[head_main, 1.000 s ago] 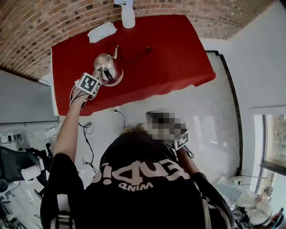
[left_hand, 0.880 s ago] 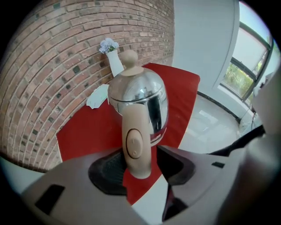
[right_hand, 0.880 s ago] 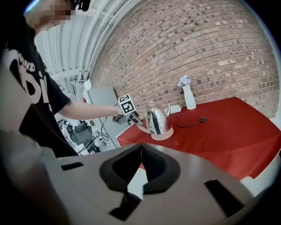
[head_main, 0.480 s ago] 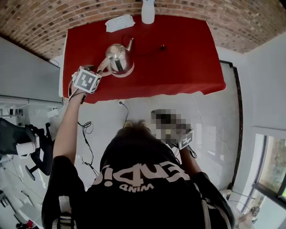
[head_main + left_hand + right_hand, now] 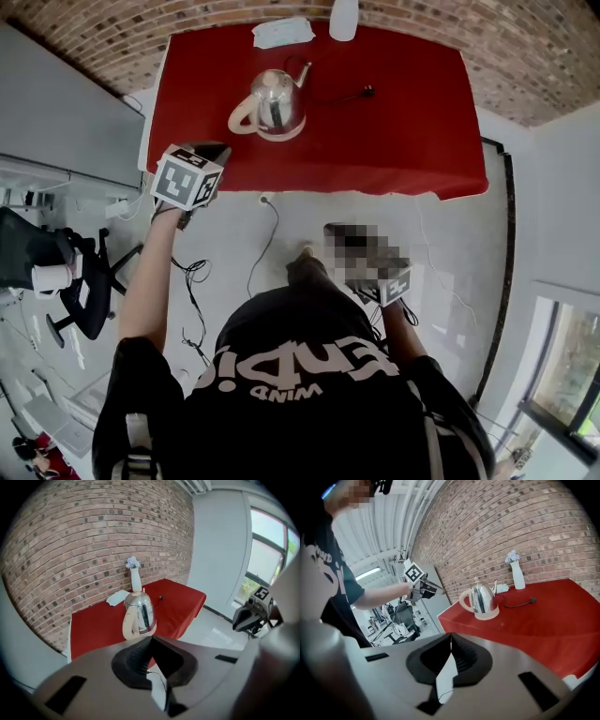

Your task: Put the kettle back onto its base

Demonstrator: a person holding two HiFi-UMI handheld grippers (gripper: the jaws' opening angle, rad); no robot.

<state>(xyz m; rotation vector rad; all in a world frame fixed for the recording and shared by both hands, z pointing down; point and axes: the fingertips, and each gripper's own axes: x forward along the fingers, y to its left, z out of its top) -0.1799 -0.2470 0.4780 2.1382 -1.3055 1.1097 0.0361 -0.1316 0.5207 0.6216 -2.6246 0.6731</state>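
Note:
The steel kettle [image 5: 272, 101] with a cream handle stands upright on its round cream base [image 5: 487, 615] at the left part of the red table [image 5: 403, 122]. My left gripper [image 5: 217, 150] hangs off the table's front edge, well clear of the kettle, its jaws shut on nothing. In the left gripper view the kettle [image 5: 139, 612] lies ahead beyond the closed jaws of that gripper [image 5: 151, 641]. My right gripper [image 5: 380, 281] is low by my body, partly hidden, far from the table. Its jaws [image 5: 450, 639] meet at the tips, with nothing in them.
A white vase [image 5: 344, 19] and a white packet [image 5: 283, 33] stand at the table's far edge by the brick wall. A black cord [image 5: 342, 96] runs right from the kettle's base. A cable [image 5: 262, 244] trails on the floor; an office chair [image 5: 56, 272] is at the left.
My left gripper has drawn back from the kettle's handle, past the table's edge and upward. The kettle stays on its base. The right gripper has barely shifted.

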